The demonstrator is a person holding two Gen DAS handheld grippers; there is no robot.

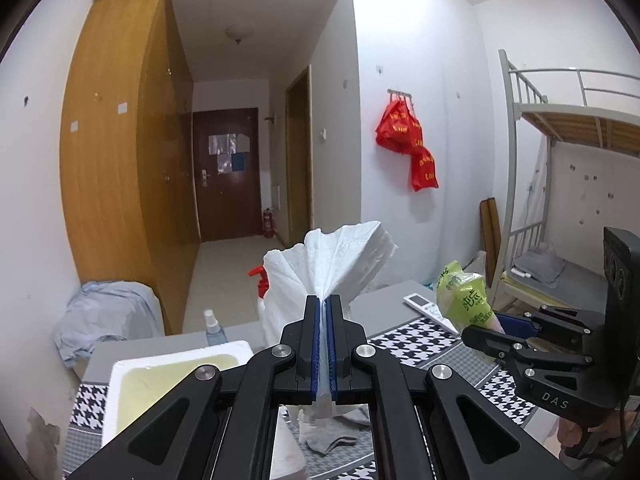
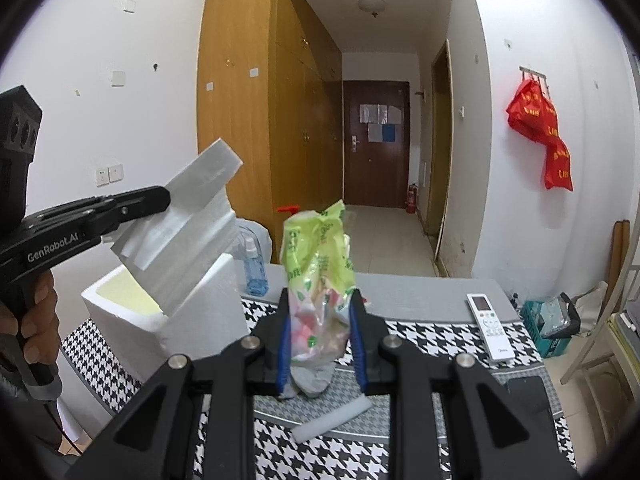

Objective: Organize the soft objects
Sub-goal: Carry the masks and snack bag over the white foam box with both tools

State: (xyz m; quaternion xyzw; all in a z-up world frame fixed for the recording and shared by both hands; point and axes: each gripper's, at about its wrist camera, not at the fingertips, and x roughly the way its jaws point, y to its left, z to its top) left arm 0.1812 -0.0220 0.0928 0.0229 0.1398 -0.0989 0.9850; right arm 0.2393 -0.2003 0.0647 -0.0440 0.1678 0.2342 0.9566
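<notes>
Left claw [image 1: 324, 344] clamping tissues [image 1: 332, 264], right claw [image 2: 322, 344] gripping bag [image 2: 318, 264]

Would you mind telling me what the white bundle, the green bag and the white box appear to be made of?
The white bundle in the left hand-held gripper looks like soft embossed paper tissue: matte, pleated where pinched. The green bag in the right hand-held gripper seems to be thin plastic film: glossy, crinkled, partly see-through. The white box is probably expanded foam: thick, grainy walls.
</notes>
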